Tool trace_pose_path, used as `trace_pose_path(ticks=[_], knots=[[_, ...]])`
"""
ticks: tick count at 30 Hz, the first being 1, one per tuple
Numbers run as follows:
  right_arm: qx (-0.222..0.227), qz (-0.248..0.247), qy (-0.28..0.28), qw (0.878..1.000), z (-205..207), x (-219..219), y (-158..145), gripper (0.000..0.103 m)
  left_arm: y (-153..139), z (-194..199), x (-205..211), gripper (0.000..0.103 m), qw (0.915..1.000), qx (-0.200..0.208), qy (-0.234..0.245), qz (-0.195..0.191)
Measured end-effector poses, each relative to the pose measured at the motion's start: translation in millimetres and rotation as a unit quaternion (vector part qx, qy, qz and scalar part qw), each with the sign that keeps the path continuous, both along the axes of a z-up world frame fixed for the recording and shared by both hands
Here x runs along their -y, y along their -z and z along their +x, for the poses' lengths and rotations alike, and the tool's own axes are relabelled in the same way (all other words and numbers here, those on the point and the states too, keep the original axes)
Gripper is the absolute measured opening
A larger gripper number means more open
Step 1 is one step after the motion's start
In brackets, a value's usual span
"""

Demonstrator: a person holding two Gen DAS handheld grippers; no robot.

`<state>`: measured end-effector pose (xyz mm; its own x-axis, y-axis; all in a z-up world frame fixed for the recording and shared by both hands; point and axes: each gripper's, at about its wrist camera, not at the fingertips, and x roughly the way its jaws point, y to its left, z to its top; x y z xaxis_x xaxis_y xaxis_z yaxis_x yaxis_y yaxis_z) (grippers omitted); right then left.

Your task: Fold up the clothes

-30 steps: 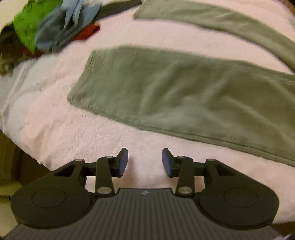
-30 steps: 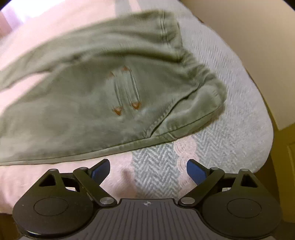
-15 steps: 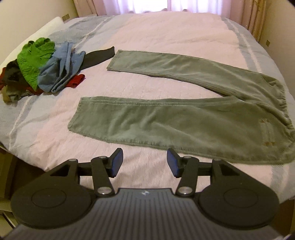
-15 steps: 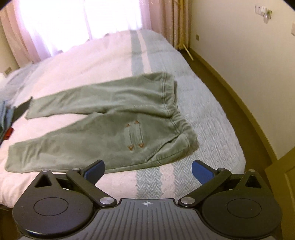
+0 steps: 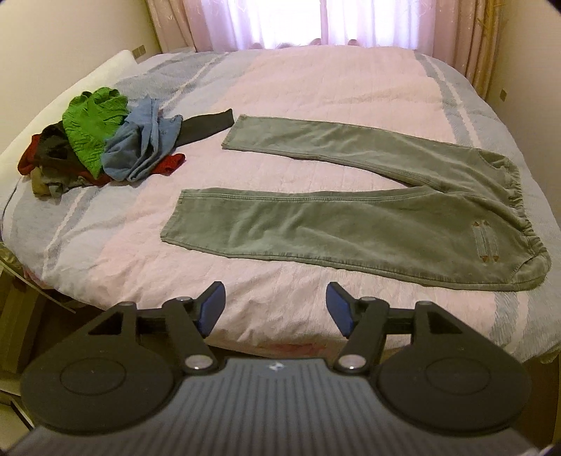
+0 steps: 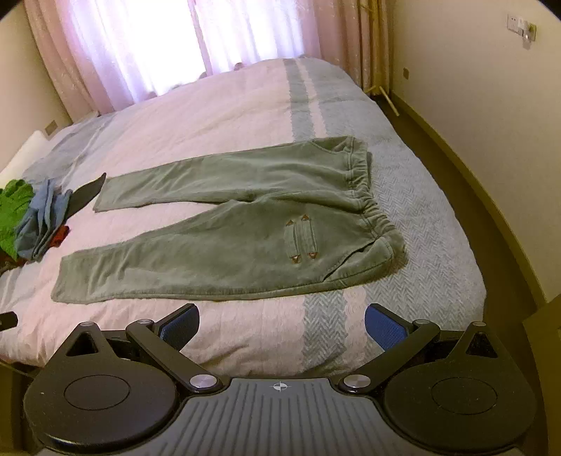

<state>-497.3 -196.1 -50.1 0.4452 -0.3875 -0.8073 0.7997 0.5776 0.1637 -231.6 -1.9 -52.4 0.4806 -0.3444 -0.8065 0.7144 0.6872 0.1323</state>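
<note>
Two hand-held grippers hang tilted downward over the near edge of a bed (image 5: 333, 87), both clear of the laundry. The left gripper (image 5: 275, 301) has its blue-padded jaws partly apart and opening, with nothing between them but the pink bedspread below. The right gripper (image 6: 282, 322) stands with its jaws spread wide, likewise empty, above the spot where the pink cover meets a grey herringbone band.

A pair of olive-green trousers (image 5: 350, 228) lies flat across the bed, waistband toward the right side, the two legs splayed apart and running leftward; two small stitched tabs with tan tips mark the hip near the elastic waist. The waist corner nearest the grippers is turned up slightly. Well to the left, a heap of unfolded clothes (image 5: 105, 143) sits near the bed's left edge: a bright green piece on top, a blue garment beside it, red and dark items beneath, and a dark strip of fabric reaching toward the cuff of the far trouser leg.

Behind the bed, pale pink curtains (image 6: 140, 52) glow with daylight. Cream walls enclose the room, with a wall switch (image 6: 522, 28) high on the right and dark flooring along the bed's right side
</note>
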Motion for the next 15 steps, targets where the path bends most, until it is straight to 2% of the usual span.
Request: trace_pose_path(ticks=[5,15], knots=[[0.000,0.003,-0.006,1.000,-6.0,-11.0,-3.1,0.103,-11.1,-12.4,-11.5,0.065,0.9999,0.007,0.004,-0.009],[0.005,0.032,-0.014,0.999,-13.7,-24.2,1.8,0.103,-16.5,-33.5,-21.5,0.065,0.9999,0.008,0.010,-0.010]])
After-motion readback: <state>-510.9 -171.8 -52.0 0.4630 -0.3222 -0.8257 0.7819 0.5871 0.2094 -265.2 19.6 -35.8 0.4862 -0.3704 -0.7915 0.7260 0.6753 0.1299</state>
